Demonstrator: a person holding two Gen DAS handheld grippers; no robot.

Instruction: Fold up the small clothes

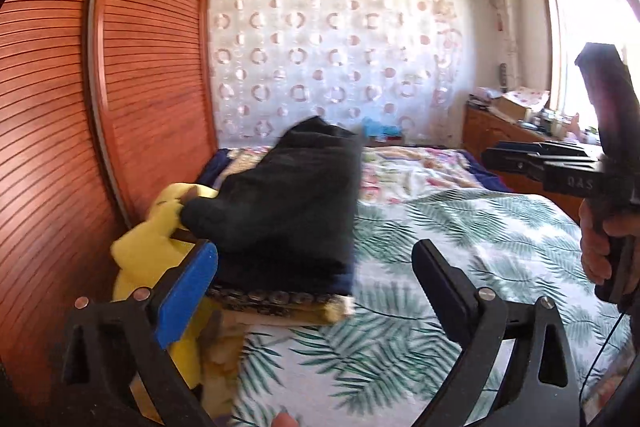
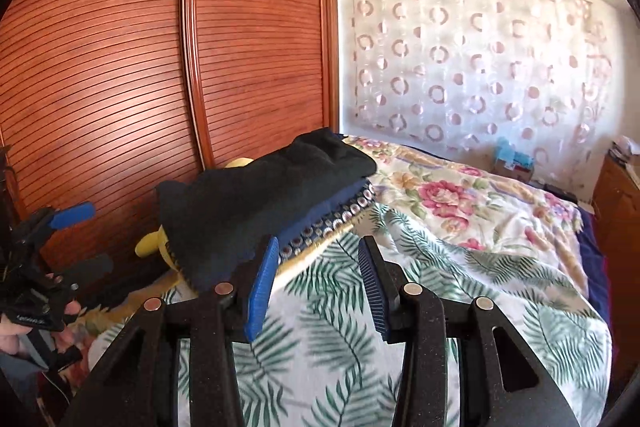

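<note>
Well beyond both jaws, folded black garment (image 2: 256, 195)

A: Black garment (image 1: 288, 195) looking like soft matt knit cloth, w/ patterned trim cloth (image 2: 332, 223) under it.
B: Bedsheet (image 1: 460, 247) reading as smooth printed cotton. Wardrobe doors (image 2: 120, 67) showing glossy slatted wood; gripper pads (image 2: 262, 283) ribbed blue rubber.
</note>
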